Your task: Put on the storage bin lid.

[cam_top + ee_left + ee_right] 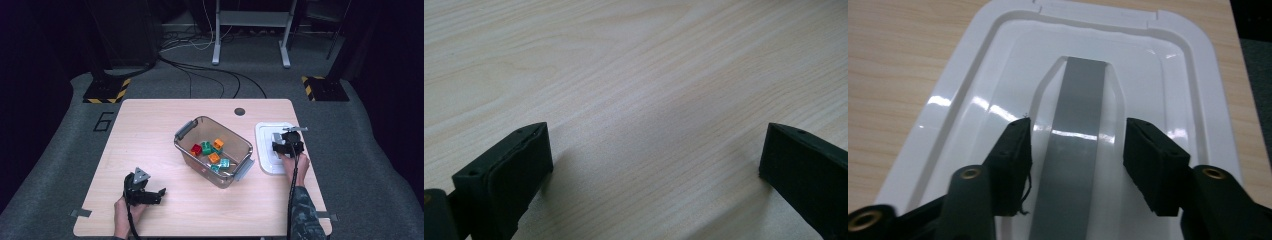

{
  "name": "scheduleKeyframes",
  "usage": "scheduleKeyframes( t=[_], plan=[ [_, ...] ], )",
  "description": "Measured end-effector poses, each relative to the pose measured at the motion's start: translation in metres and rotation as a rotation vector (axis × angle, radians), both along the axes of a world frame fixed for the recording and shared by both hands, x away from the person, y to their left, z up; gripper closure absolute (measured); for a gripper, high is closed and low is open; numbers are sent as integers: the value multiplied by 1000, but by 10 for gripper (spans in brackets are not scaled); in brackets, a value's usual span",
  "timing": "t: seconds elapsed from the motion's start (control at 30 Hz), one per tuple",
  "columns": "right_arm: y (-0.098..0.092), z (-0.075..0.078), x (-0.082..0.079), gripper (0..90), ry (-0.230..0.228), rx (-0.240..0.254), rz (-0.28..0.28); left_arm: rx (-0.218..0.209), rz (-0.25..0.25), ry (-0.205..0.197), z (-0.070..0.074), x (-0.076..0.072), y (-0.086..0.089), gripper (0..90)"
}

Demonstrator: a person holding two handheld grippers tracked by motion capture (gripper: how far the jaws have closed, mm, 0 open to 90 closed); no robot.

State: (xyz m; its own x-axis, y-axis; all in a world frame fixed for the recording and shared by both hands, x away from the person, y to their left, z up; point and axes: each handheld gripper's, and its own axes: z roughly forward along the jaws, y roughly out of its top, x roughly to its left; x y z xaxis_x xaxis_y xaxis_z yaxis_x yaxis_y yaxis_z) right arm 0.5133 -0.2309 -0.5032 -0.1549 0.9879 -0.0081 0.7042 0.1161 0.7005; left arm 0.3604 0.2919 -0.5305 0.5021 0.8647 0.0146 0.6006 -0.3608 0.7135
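Observation:
A white lid (265, 159) lies flat at the table's right side, with a raised handle covered by a grey strip (1081, 95) down its middle. My right gripper (283, 137) is low over the lid. In the right gripper view (1075, 137) its jaws stand on either side of the handle, partly closed, with a thin gap still showing at the left pad. A clear plastic bin (192, 150) with grey latches sits mid-table and holds several coloured blocks, among them a red one (196, 149) and an orange one (218, 144). My left gripper (159, 195) rests open near the front left, with bare wood between its fingers (656, 150).
The wooden table (150, 130) has a small dark hole (239, 111) near its far edge. The lid lies close to the table's right edge. Beyond the table are grey carpet, cables and metal stand legs (216, 55).

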Motion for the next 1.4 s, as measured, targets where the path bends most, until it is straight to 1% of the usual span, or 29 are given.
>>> scheduleKeyframes(
  t=[0.1, 0.13, 0.17, 0.2, 0.23, 0.3, 0.4, 0.43, 0.47, 0.57, 0.67, 0.83, 0.87, 0.93, 0.97, 1.0, 1.07, 1.17, 1.23, 1.4],
  plan=[
    [2, 0, 0, 517, -3, -34, -4, 0, 0, 0, 0, 0, 0, 3],
    [3, 0, 1, 569, 0, -30, 6, -2, 1, 0, 0, 0, 0, 3],
    [3, -1, 1, 573, 1, -24, 3, -2, 1, -1, 0, 0, 0, 3],
    [4, -1, 1, 595, 0, -25, 10, -2, 1, -1, 0, 0, 0, 3],
    [4, -1, 0, 613, 5, -15, 11, -2, 2, -1, 0, 0, 0, 3],
    [3, -1, 1, 625, 1, -10, 23, -2, 2, -1, 0, 0, 0, 3],
    [0, -2, 0, 633, 2, 21, 24, 0, 2, -2, 0, 0, 0, 3],
    [-1, -2, 0, 637, 2, 24, 29, 0, 2, -2, 0, 0, 0, 3],
    [-1, -2, 0, 638, 6, 22, 30, 0, 2, -2, 0, 0, 0, 3],
    [-2, -2, 0, 662, -7, 19, 34, 1, 2, -2, 0, 0, 0, 3],
    [-3, -1, 0, 666, -4, 17, 54, 0, 2, -2, 0, 0, 0, 4],
    [-7, 1, -1, 666, 1, 35, 79, 0, 2, 1, 0, 0, 0, 3],
    [-8, 3, -2, 666, 7, 41, 84, 1, 2, 1, 0, 0, 0, 3],
    [-10, 6, -4, 666, 1, 52, 91, -4, 5, 0, 0, 0, -1, 3],
    [-10, 9, -5, 666, 3, 54, 96, 1, 2, 1, 0, 0, 0, 3],
    [-10, 12, -6, 666, -8, 47, 108, -3, 5, 0, 0, 0, -1, 3],
    [-11, 16, -7, 666, -5, 50, 124, -2, 4, 0, 0, 0, -1, 3],
    [-11, 27, -10, 666, -10, 58, 139, 1, 2, 1, 0, 0, 0, 3],
    [-12, 34, -11, 666, -27, 52, 158, -4, 5, 0, 0, 0, -1, 3],
    [-11, 56, -17, 666, -52, 52, 176, 1, 2, 1, 0, 0, 0, 4]
  ],
)
